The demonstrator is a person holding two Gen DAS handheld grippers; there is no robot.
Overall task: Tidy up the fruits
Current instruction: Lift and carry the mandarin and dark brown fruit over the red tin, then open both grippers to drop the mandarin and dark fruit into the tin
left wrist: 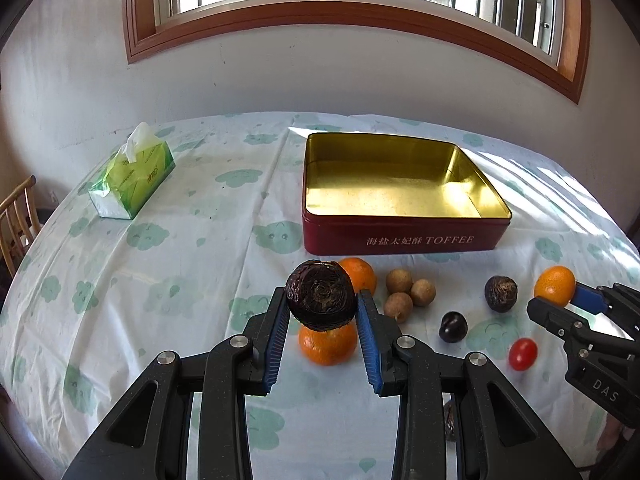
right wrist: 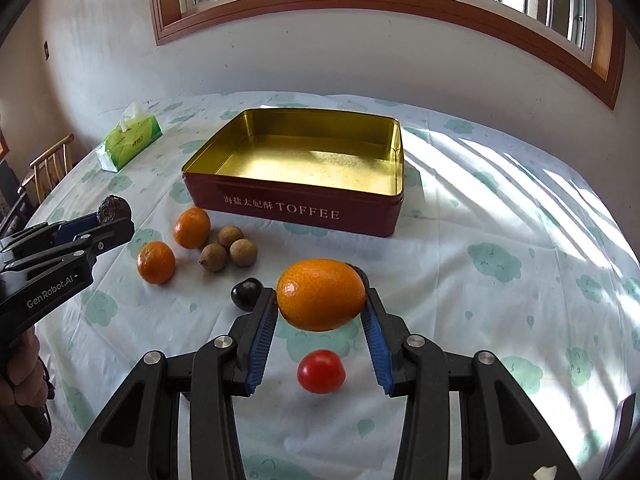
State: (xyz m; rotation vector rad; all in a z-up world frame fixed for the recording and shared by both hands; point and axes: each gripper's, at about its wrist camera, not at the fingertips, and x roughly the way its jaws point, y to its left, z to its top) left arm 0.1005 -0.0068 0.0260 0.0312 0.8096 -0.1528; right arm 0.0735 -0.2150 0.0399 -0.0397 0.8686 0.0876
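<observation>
My left gripper (left wrist: 322,296) is shut on a dark wrinkled round fruit (left wrist: 321,292), held above the table; from the right wrist view the same gripper (right wrist: 118,218) and fruit (right wrist: 115,207) show at far left. My right gripper (right wrist: 320,298) is shut on an orange (right wrist: 321,294), also lifted; it appears at the right edge (left wrist: 560,298) of the left view. The open red toffee tin (left wrist: 400,238) (right wrist: 304,212) with its gold inside stands empty behind the fruit. On the cloth lie two oranges (right wrist: 192,227) (right wrist: 156,262), three longans (right wrist: 228,250), a dark plum (right wrist: 246,292), a cherry tomato (right wrist: 321,371) and another wrinkled fruit (left wrist: 501,293).
A green tissue pack (left wrist: 132,178) sits at the back left of the round table with its cloud-print cloth (right wrist: 500,264). A wooden chair (right wrist: 48,168) stands off the left edge. A wall and window lie behind. A hand (right wrist: 24,376) grips the left tool.
</observation>
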